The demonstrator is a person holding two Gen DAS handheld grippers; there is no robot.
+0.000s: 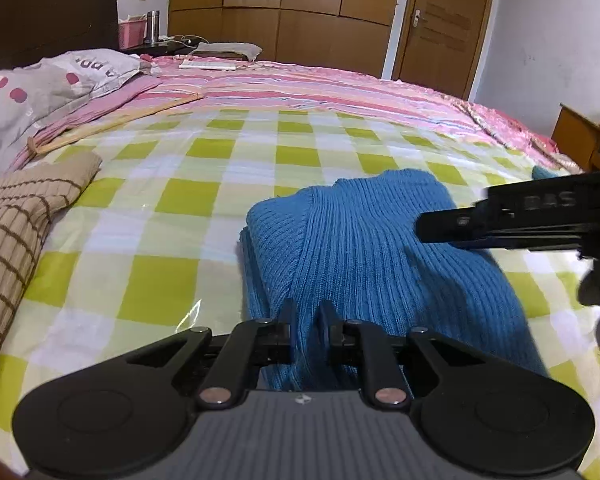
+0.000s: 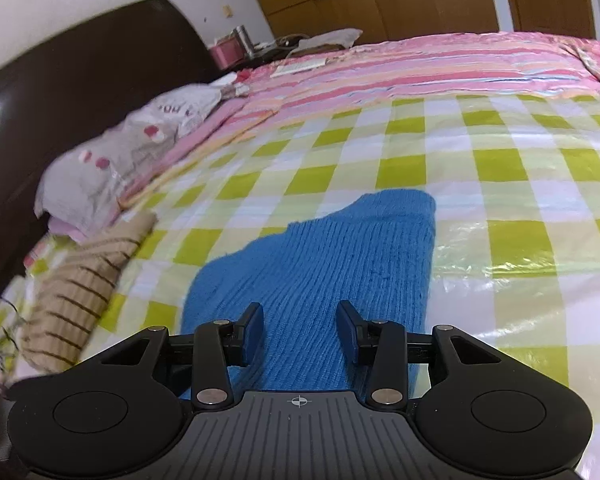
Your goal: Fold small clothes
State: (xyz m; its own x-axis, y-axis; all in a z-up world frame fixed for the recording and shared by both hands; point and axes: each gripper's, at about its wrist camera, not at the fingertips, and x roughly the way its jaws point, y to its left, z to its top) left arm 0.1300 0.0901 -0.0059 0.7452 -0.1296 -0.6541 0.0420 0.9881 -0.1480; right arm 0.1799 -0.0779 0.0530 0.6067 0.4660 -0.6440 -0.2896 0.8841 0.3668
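A blue ribbed knit garment [image 1: 364, 248] lies partly folded on the green-checked plastic sheet [image 1: 172, 208] on the bed. My left gripper [image 1: 306, 314] is shut on the blue garment's near edge, with a ridge of fabric pinched between its fingers. My right gripper [image 2: 300, 320] is open and empty, hovering over the near part of the same garment [image 2: 320, 264]. In the left wrist view the right gripper [image 1: 428, 230] reaches in from the right over the garment's right side.
A folded beige garment with brown lines [image 1: 16, 232] lies at the left edge of the sheet. A grey pillow [image 1: 40, 96] lies at the far left. Pink striped bedding [image 1: 340, 88] covers the far bed. A wooden cabinet [image 1: 580, 140] stands at the right.
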